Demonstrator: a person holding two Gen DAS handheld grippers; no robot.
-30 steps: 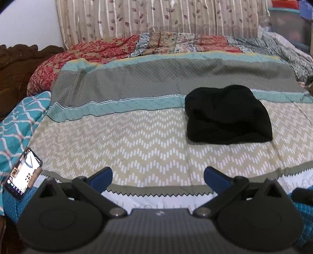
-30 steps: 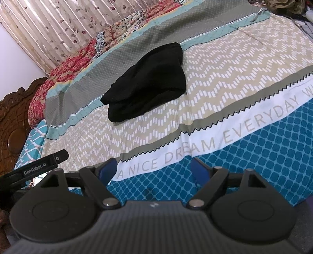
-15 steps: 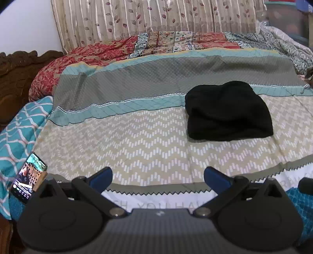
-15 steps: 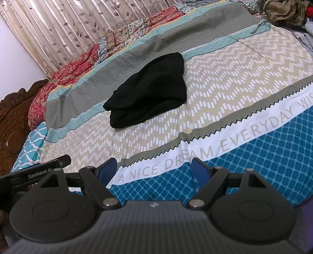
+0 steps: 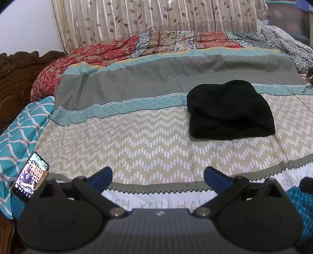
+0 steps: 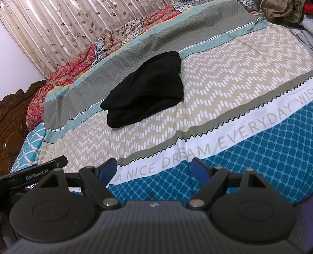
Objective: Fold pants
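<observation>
On the bed, across the line where the teal band meets the beige zigzag band of the bedspread [image 5: 148, 148], lie the black pants [image 5: 228, 111], folded into a compact bundle of stacked layers. They sit to the right of centre in the left wrist view and near the middle of the bed in the right wrist view [image 6: 146, 91].

The bedspread runs in stripes: grey at the far side, then teal, beige zigzag, a white strip with grey lettering, and blue lattice nearest the cameras. Past it a red floral quilt [image 5: 93, 56] is bunched along the far edge, and behind that hangs a beige leaf-print curtain [image 5: 156, 17]. A carved dark wooden headboard [image 6: 13, 121] stands at the left, with a teal wavy-patterned cloth [image 5: 21, 125] beside it. A lit phone [image 5: 30, 182] is propped at the bed's near left corner. Crumpled clothes [image 6: 281, 9] lie at the far right corner.

The left gripper [image 5: 158, 177] and the right gripper [image 6: 153, 169] both hover over the near edge, well apart from the pants, jaws spread wide and holding nothing.
</observation>
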